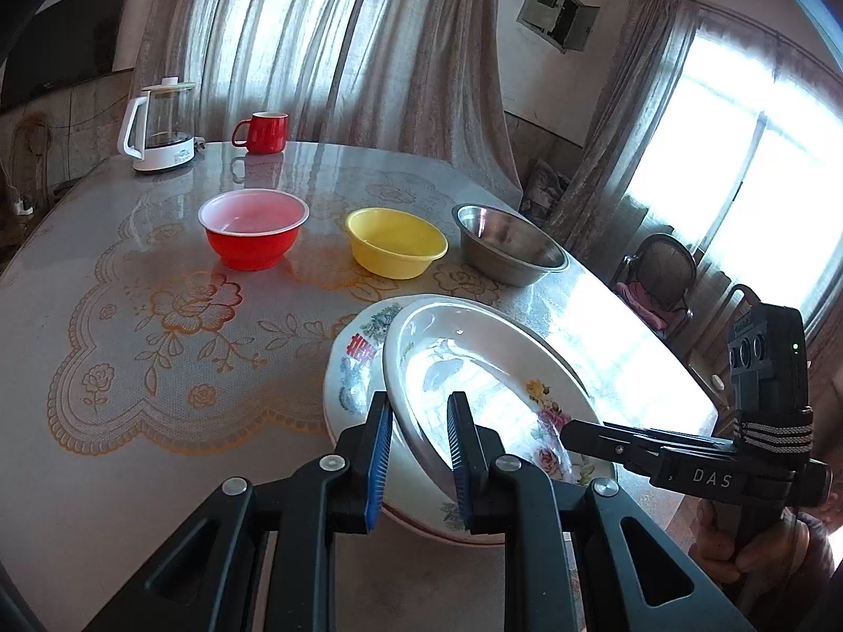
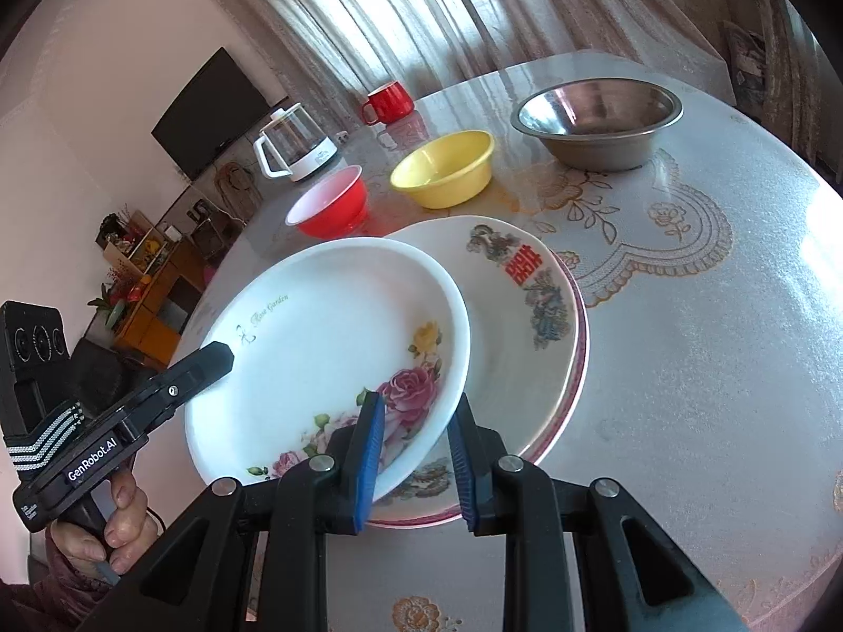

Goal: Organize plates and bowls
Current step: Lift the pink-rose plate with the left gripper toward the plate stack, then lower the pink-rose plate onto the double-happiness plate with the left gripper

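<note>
A home dining room: lace-patterned table (image 1: 131, 316), curtains (image 1: 316, 42), wall television (image 2: 211, 110), kettle (image 1: 158, 126).

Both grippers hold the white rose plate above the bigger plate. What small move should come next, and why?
Probably lower the rose plate a little and centre it over the larger plate with red characters. The left gripper and right gripper each clamp its rim on opposite sides, and it hangs tilted and off-centre over the larger plate, which lies flat on the table.
</note>
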A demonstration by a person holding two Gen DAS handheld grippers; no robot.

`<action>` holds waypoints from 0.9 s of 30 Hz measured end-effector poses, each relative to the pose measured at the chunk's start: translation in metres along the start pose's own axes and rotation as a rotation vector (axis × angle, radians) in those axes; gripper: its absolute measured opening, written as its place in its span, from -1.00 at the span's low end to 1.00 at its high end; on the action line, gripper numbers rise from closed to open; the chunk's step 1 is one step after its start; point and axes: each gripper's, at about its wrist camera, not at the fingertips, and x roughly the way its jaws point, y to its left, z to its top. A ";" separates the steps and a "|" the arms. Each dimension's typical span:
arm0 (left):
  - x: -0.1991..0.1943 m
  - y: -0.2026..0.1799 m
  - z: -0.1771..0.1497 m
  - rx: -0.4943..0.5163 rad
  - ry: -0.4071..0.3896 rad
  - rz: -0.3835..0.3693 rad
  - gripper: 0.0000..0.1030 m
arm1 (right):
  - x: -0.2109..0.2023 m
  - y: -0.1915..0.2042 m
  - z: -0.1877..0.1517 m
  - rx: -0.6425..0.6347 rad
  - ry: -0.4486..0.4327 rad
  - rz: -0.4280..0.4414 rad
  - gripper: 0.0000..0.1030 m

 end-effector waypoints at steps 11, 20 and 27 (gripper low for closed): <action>0.022 0.001 -0.003 -0.030 0.055 -0.026 -0.58 | -0.003 -0.019 0.001 0.058 -0.020 -0.027 -0.54; 0.022 0.001 -0.009 -0.050 0.061 -0.002 -0.57 | -0.001 -0.015 0.002 0.046 -0.024 -0.050 -0.54; 0.018 -0.007 -0.009 -0.015 0.051 0.045 -0.57 | 0.002 -0.014 0.002 0.039 -0.019 -0.064 -0.54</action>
